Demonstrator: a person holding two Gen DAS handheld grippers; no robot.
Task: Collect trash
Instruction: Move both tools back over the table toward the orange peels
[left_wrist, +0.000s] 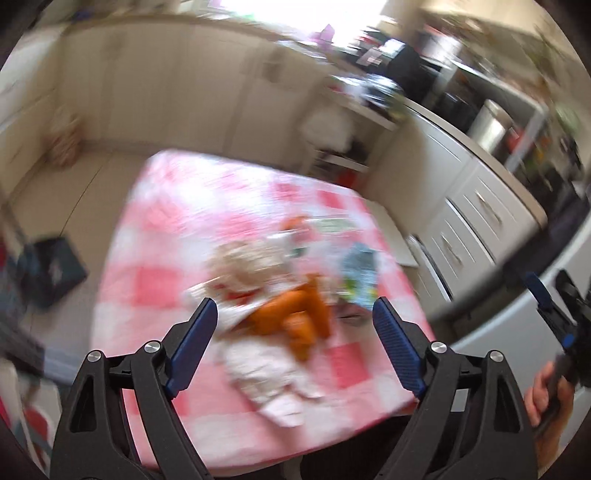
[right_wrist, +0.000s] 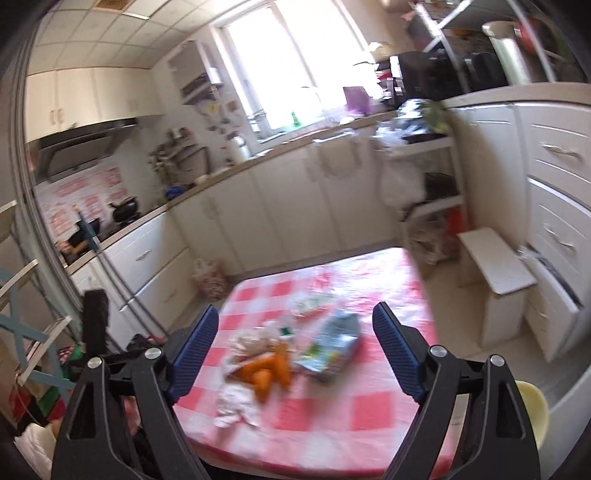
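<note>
The left gripper (left_wrist: 295, 325) hung above the near edge of a tabletop (left_wrist: 155, 236) covered in a pink-and-white checked cloth, its blue-padded fingers (left_wrist: 192, 343) spread wide with nothing between them. The right gripper (right_wrist: 295, 332) was likewise held over the near edge, its fingers (right_wrist: 195, 350) spread and empty.

The trash lay in a loose cluster at the middle of the cloth. An orange piece of peel or wrapper (left_wrist: 295, 317) sat at its centre, touching a crumpled white tissue (left_wrist: 273, 384) on the near side and a pale, crumpled beige wad (left_wrist: 243, 262) on the far side. Just to the right lay a flattened blue-and-green printed packet (right_wrist: 328, 347). Motion blur hid finer detail.

A hand (left_wrist: 546, 387) showed at the lower right of the left wrist view. A white stool (right_wrist: 495, 273) stood on the floor beside the tabletop's right edge, near white drawers (right_wrist: 554, 206).
</note>
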